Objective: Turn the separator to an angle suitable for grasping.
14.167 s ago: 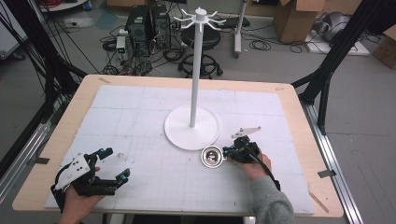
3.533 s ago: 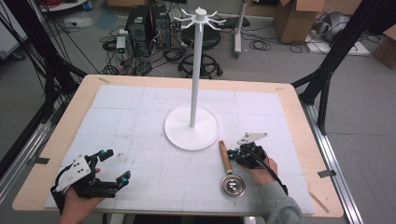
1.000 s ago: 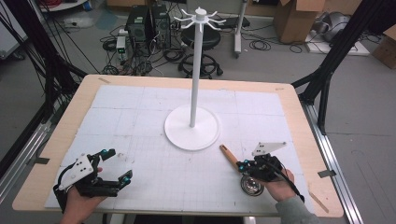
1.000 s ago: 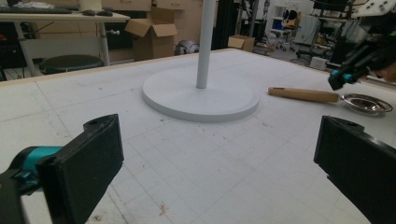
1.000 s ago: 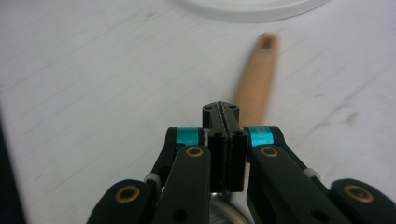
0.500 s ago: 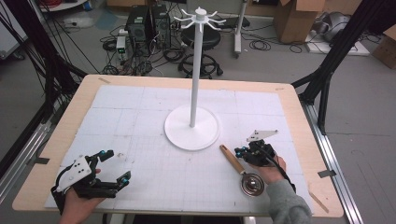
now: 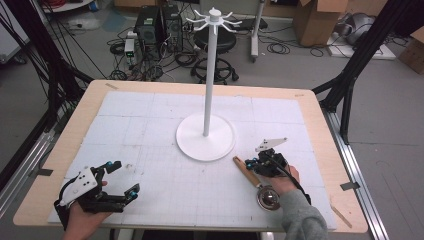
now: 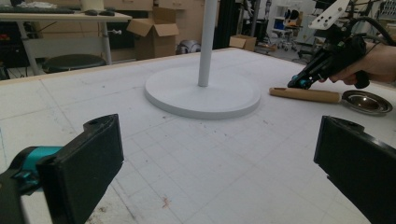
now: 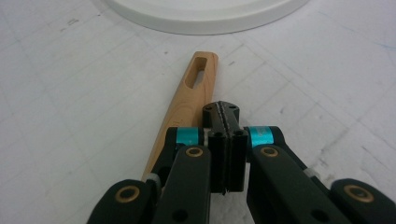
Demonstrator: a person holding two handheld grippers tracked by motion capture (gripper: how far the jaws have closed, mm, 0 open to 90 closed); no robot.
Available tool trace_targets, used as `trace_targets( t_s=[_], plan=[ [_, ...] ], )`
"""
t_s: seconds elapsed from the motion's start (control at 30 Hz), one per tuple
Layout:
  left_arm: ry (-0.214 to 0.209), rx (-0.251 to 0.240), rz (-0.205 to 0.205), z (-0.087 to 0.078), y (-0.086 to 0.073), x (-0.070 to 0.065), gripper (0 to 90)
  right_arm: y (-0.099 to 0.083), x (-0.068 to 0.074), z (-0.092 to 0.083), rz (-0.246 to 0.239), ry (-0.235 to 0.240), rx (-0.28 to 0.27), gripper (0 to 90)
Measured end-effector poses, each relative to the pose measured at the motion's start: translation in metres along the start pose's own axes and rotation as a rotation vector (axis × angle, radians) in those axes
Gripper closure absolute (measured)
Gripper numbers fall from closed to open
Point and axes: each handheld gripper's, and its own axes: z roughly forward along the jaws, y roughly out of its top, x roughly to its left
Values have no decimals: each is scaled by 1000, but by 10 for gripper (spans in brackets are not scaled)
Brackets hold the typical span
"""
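While my right gripper keeps its jaws closed on nothing, it hovers just beside the wooden-handled steel ladle, which lies flat at four o'clock from the white round-based stand. My left gripper rests with jaws wide apart.
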Motion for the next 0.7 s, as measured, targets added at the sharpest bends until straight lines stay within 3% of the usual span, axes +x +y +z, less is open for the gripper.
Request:
trace_targets(
  t_s=[0.33,0.7],
  plan=[
    [-1,1,0,1,0,0,18,5,14,5,-61,49,12,900],
    [-1,-1,-4,1,0,1,19,15,29,8,-145,95,74,900]
  ],
)
